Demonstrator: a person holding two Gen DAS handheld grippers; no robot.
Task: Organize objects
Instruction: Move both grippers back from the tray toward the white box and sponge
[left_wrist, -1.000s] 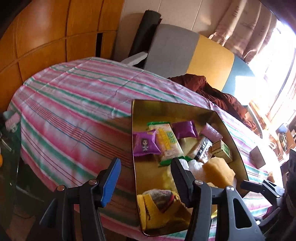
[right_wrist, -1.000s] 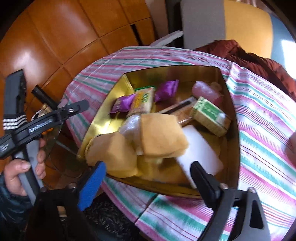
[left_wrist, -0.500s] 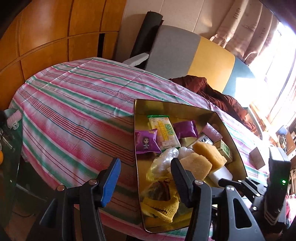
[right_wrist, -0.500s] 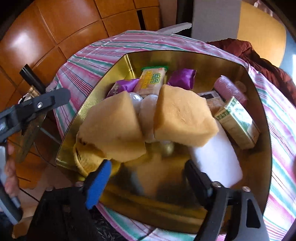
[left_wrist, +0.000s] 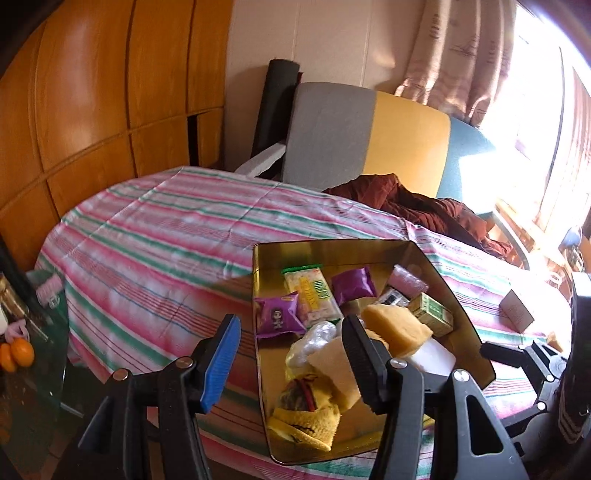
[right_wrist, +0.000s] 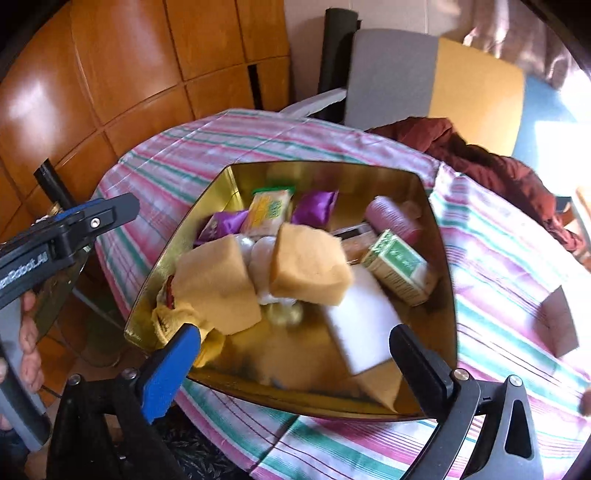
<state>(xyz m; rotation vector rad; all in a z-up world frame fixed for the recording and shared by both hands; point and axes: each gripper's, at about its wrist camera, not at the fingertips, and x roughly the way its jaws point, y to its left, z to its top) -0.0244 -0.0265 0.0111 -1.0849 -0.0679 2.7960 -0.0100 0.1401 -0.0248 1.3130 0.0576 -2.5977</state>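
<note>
A gold metal tin (left_wrist: 328, 251) (right_wrist: 445, 258) stands on the striped table. It holds purple snack packets (left_wrist: 277, 317) (right_wrist: 314, 207), a yellow-green wafer pack (left_wrist: 309, 291), two yellow sponges (right_wrist: 308, 269) (left_wrist: 395, 326), a white block (right_wrist: 362, 321), a green box (right_wrist: 397, 266) and a yellow cloth (left_wrist: 306, 421). My left gripper (left_wrist: 291, 358) is open and empty over the tin's near left edge. My right gripper (right_wrist: 291, 373) is open and empty at the tin's near rim.
A small cardboard box (left_wrist: 517, 314) lies on the cloth right of the tin. A grey and yellow chair (left_wrist: 369, 136) with a dark red garment (left_wrist: 417, 203) stands behind the table. A glass side table with oranges (left_wrist: 16, 354) is at the left.
The right gripper moved in over the tin, then drew back and up a little. The left view tilted up slightly. The sponges in the tin shifted position.
</note>
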